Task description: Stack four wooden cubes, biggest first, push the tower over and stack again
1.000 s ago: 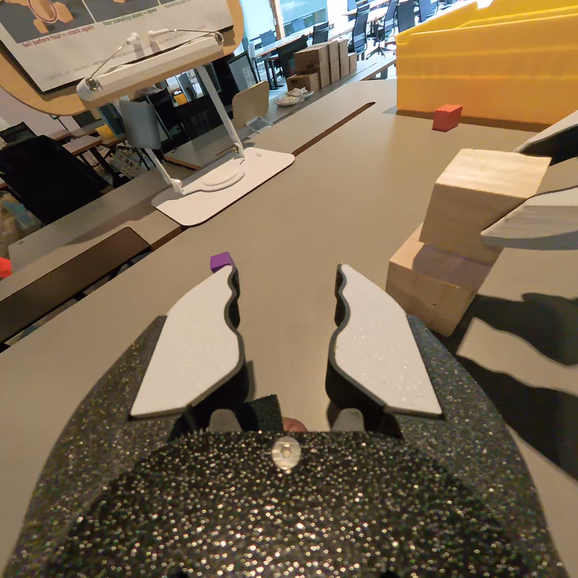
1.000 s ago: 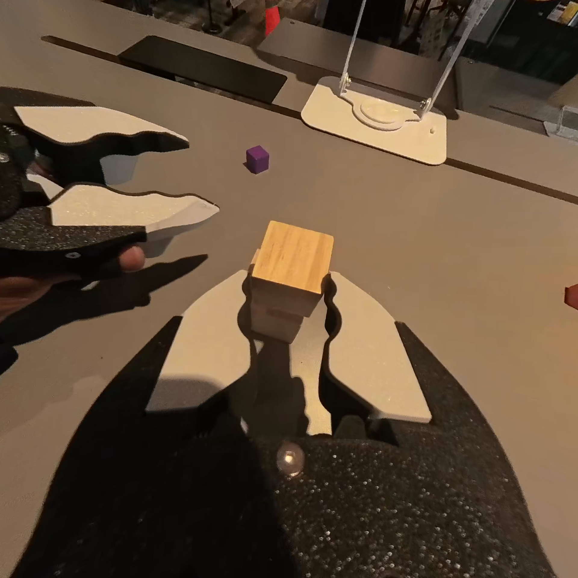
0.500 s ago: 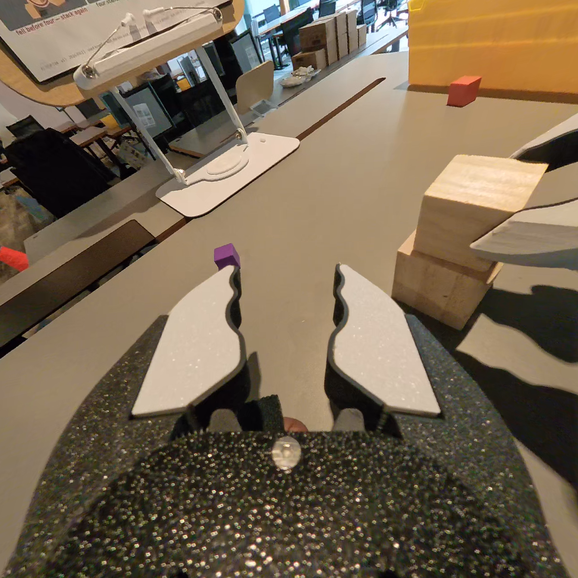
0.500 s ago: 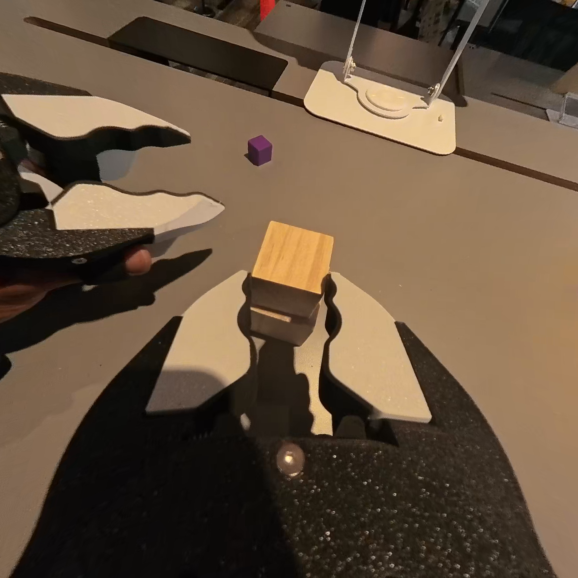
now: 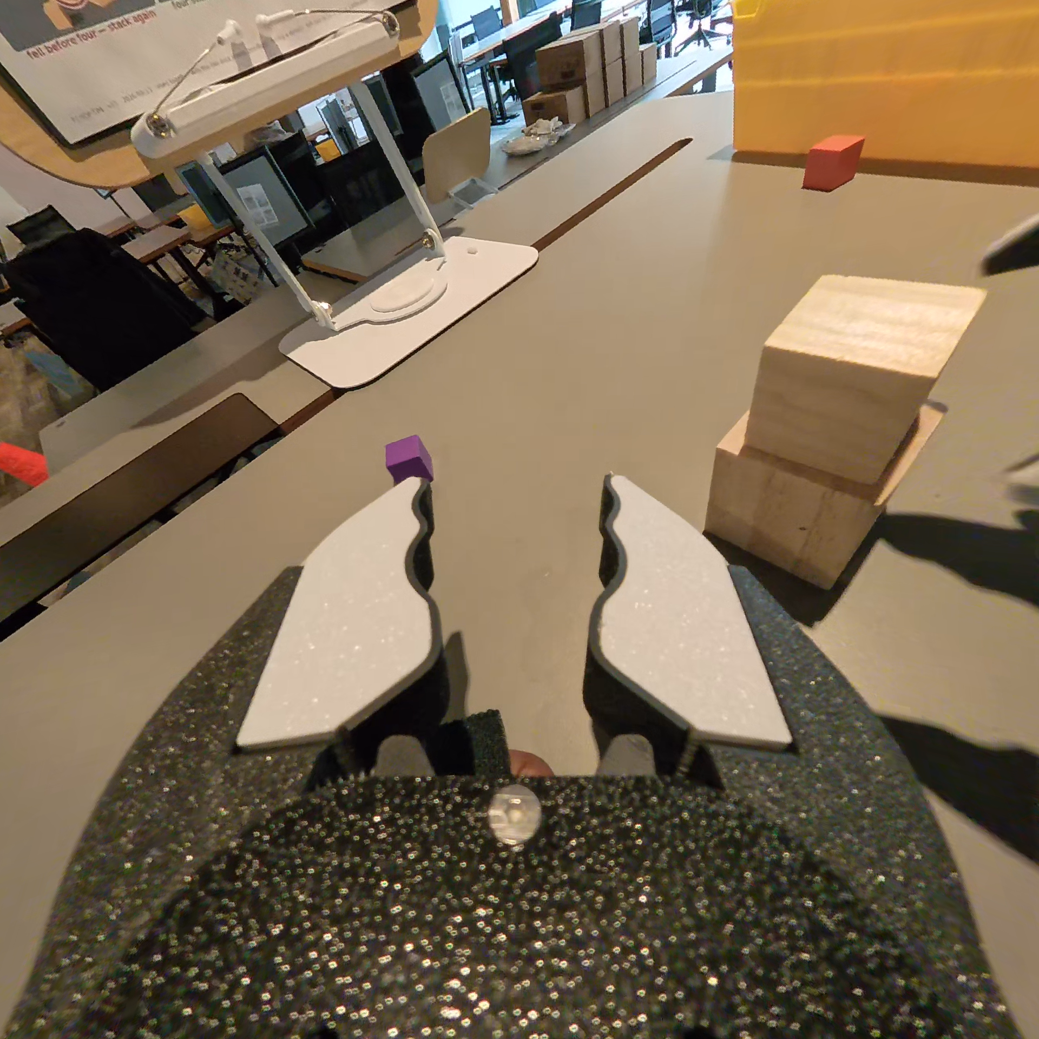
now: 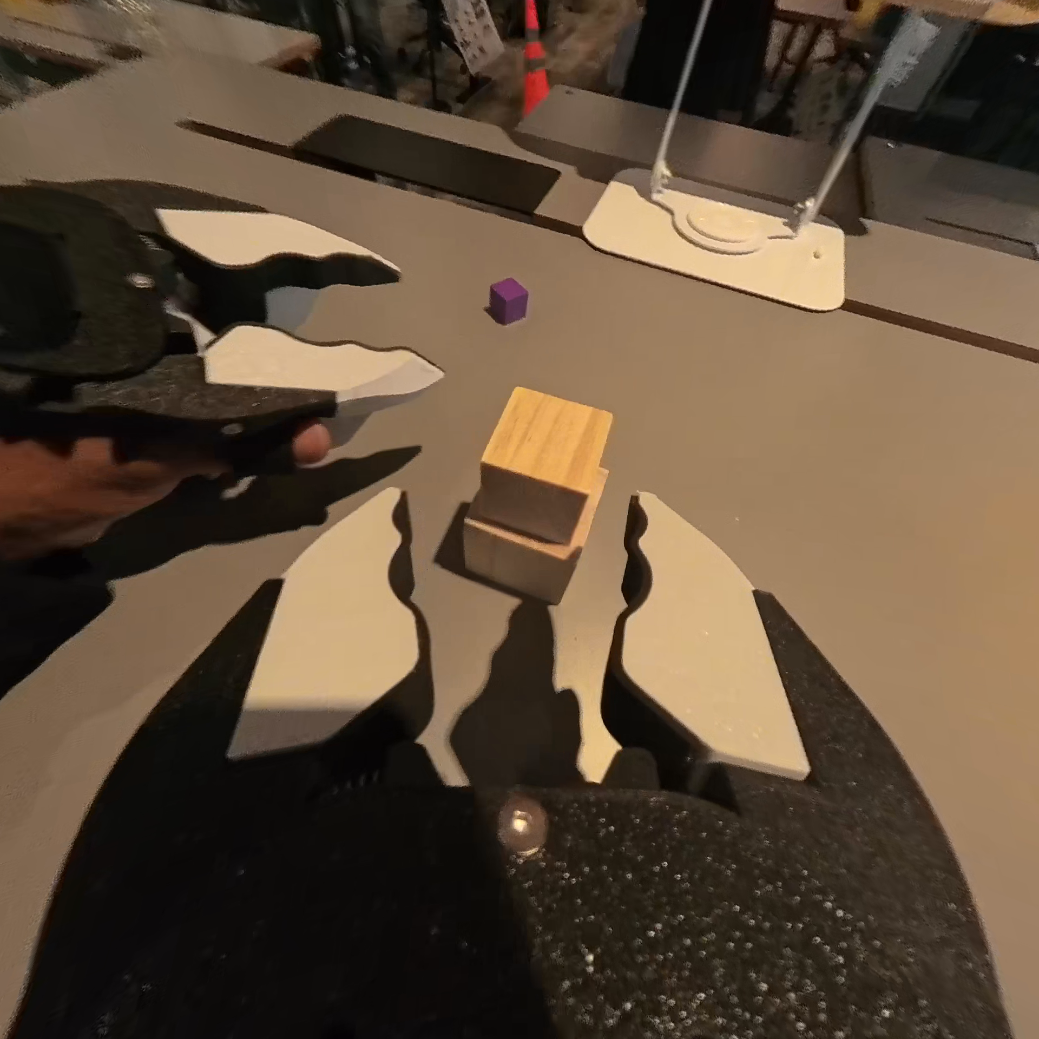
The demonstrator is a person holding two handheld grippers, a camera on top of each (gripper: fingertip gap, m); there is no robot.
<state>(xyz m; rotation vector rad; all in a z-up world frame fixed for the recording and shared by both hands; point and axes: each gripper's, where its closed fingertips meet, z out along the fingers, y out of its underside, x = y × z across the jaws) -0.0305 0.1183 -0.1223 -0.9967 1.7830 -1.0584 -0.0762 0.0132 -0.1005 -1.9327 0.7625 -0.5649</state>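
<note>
Two plain wooden cubes are stacked on the grey table (image 5: 562,348). The smaller upper cube (image 6: 542,458) rests on the larger base cube (image 6: 520,556), a little off-centre; they also show in the left wrist view, the upper cube (image 5: 854,371) on the base cube (image 5: 787,517). My right gripper (image 6: 520,497) is open and empty, pulled back from the stack, its fingers clear of both cubes. My left gripper (image 5: 514,486) is open and empty, left of the stack; it also shows in the right wrist view (image 6: 419,320). A small purple cube (image 5: 409,458) lies just beyond its left fingertip.
A red cube (image 5: 831,162) lies far right by a large yellow bin (image 5: 899,73). A white lamp stand (image 5: 405,303) sits at the table's far side, also seen in the right wrist view (image 6: 719,242). A dark inset panel (image 6: 427,163) is at the far left. My right tips are about 20 cm from the small purple cube (image 5: 409,458), my left tips only 10 cm. The right camera catches it too, in the right wrist view (image 6: 503,297).
My right gripper set the upper cube down on the base cube, opened its jaws and drew back from the stack. My left gripper stayed open with little movement.
</note>
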